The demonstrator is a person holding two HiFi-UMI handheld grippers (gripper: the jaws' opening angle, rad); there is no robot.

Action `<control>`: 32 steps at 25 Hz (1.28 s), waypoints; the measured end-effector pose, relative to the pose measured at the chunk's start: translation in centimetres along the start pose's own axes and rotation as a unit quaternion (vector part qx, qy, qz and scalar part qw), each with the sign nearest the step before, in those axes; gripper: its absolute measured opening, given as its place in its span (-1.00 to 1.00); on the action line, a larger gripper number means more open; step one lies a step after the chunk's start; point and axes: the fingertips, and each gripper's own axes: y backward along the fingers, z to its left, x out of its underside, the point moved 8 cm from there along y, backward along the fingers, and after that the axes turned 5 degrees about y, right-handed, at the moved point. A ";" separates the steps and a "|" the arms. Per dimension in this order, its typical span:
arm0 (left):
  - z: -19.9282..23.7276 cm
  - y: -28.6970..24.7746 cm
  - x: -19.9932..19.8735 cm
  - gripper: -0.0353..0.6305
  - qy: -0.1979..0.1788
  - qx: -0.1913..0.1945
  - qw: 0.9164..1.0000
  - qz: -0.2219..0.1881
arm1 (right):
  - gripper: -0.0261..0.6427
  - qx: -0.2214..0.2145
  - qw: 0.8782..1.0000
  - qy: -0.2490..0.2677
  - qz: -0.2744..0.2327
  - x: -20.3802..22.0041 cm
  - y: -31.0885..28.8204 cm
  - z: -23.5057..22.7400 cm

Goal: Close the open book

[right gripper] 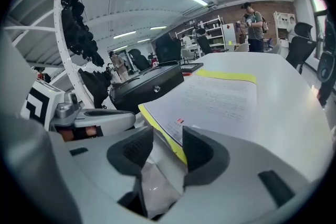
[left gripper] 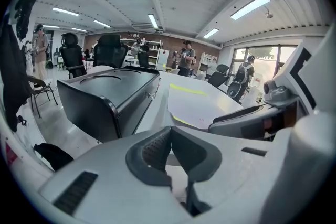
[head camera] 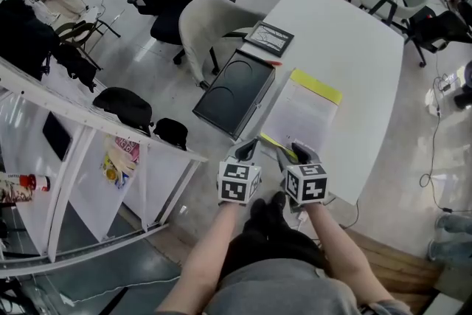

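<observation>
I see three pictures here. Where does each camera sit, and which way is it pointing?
Head view: on the person's head, looking steeply down at the white table, open book and black case; both forearms, left tongs and right tongs show.
Left gripper view: on the left tongs, looking along their shut jaws across the table past the case.
Right gripper view: on the right tongs, looking along open jaws with the book's yellow cover edge between them.
Shared: both gripper views show book, case and the other tongs.
</observation>
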 end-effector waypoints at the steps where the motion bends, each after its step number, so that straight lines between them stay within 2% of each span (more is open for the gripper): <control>1: -0.1 0.1 -0.1 -0.88 0.000 0.001 1.000 -0.001 | -0.39 -0.002 1.000 -0.005 -0.003 0.1 0.2 -0.1; 17: -1.0 0.9 -0.7 -0.88 -0.024 0.012 1.000 -0.013 | -0.56 0.016 0.994 -0.039 -0.098 -1.7 5.5 -0.5; 32: -1.3 3.3 -2.0 -0.88 -0.013 0.022 0.999 -0.045 | -0.75 0.061 0.986 -0.041 -0.150 -2.0 9.3 -0.8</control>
